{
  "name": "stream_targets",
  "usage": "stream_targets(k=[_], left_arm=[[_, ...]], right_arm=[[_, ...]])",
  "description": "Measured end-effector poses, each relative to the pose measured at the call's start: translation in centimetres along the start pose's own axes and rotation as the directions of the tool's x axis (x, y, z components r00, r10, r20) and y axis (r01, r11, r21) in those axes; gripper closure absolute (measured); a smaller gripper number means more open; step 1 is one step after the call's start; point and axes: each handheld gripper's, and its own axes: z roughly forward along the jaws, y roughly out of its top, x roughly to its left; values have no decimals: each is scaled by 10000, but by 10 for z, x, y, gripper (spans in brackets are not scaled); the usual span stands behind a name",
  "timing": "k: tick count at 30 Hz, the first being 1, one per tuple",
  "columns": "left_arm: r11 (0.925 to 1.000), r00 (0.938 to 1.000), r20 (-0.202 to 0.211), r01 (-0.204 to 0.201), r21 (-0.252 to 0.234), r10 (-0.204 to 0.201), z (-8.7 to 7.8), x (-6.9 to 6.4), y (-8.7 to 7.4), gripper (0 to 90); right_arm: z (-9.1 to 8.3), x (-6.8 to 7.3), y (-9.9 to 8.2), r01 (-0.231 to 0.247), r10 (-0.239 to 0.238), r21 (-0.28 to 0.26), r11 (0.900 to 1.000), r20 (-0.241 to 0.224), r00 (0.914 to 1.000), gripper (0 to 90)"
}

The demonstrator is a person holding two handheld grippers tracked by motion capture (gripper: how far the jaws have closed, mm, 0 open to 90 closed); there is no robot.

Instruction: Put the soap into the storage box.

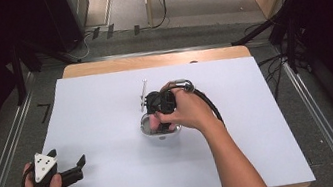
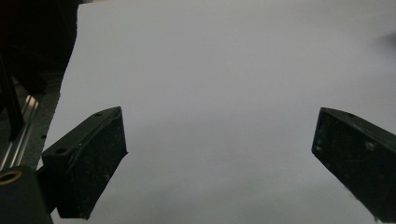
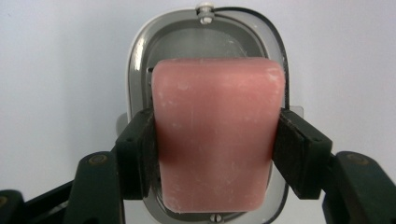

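A pink bar of soap is clamped between the two black jaws of my right gripper, right over a grey oval soap dish. From above, that gripper points down into the dish near the middle of the white sheet, the hand covering most of it. A thin metal rod stands up at the dish's far side. My left gripper rests at the sheet's near left corner, jaws wide apart and nothing between them; its own view has the fingers over bare white paper.
A white sheet covers the wooden table. Metal rails run along both sides of the table on the floor. A black cable trails from the right gripper over the sheet. Dark stands and cables lie at the right.
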Motion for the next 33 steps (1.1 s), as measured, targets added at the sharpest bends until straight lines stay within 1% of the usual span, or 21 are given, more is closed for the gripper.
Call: stream_targets(k=[1,2,4,7,8,9,10,15,16,17,18,20,21,23,24,26,28,29,30,31,33], left_arm=[[10000,10000,2,-2,7,2,0,0,0,36],[10000,10000,8,3,-3,-3,0,0,0,36],[10000,10000,4,1,-5,-1,0,0,0,36],[10000,10000,-9,-2,-7,2,0,0,0,37],[10000,10000,-5,-1,-15,1,0,0,0,37],[10000,10000,-5,-1,-15,1,0,0,0,37],[10000,10000,-5,-21,-8,21,0,0,0,37],[10000,10000,-21,-42,0,42,0,0,0,37],[10000,10000,-22,-47,1,47,0,0,0,37],[10000,10000,-22,-47,1,47,0,0,0,37],[10000,10000,-23,-50,3,50,0,0,0,36],[10000,10000,-33,-53,-1,53,1,0,0,37],[10000,10000,-30,-69,15,69,0,-1,0,36],[10000,10000,-37,-74,12,75,0,-1,0,37],[10000,10000,-37,-74,12,75,0,-1,0,36],[10000,9999,-67,-93,33,93,0,-1,0,37],[9999,9999,-55,-95,37,95,0,-1,0,36],[9999,9999,-55,-95,37,95,0,-1,0,37],[10000,9999,-57,-90,37,90,0,-1,0,37],[9999,9999,-76,-101,57,101,0,-1,0,37],[9999,9999,-88,-112,75,113,0,-1,0,36]], right_arm=[[-1,0,0,-91,90,-136,9999,-67,9999,383],[-4,-1,-3,-139,134,-521,9985,-106,9999,366],[-6,-1,-5,-366,360,-477,9982,-144,9992,365],[-8,-1,-9,-419,412,-666,9969,-125,9991,356],[-11,-1,-14,-669,668,-1091,9918,-52,9978,340],[-11,-1,-14,-669,668,-1091,9918,-52,9978,340],[-14,0,-19,-877,877,-1374,9866,-57,9961,327],[-21,3,-36,-1466,1521,-1974,9693,129,9883,230],[-22,4,-40,-1496,1563,-2112,9659,156,9876,218],[-22,4,-40,-1496,1563,-2112,9659,156,9876,218],[-24,5,-49,-1700,1812,-2424,9552,246,9831,166],[-25,6,-52,-1778,1924,-2472,9525,361,9806,138],[-26,9,-60,-1996,2241,-2679,9426,640,9725,128],[-27,11,-68,-2064,2456,-2997,9314,991,9643,95],[-27,13,-72,-2226,2628,-3073,9252,958,9601,62],[-27,14,-79,-2331,2754,-3257,9163,899,9571,28],[-27,17,-86,-2566,3020,-3407,9045,868,9493,5],[-27,18,-89,-2565,3034,-3544,8992,825,9493,0],[-27,19,-92,-2717,3179,-3597,8926,751,9451,0],[-26,20,-96,-2725,3224,-3662,8898,818,9430,0],[-25,23,-102,-2854,3402,-3821,8790,830,9367,0]])
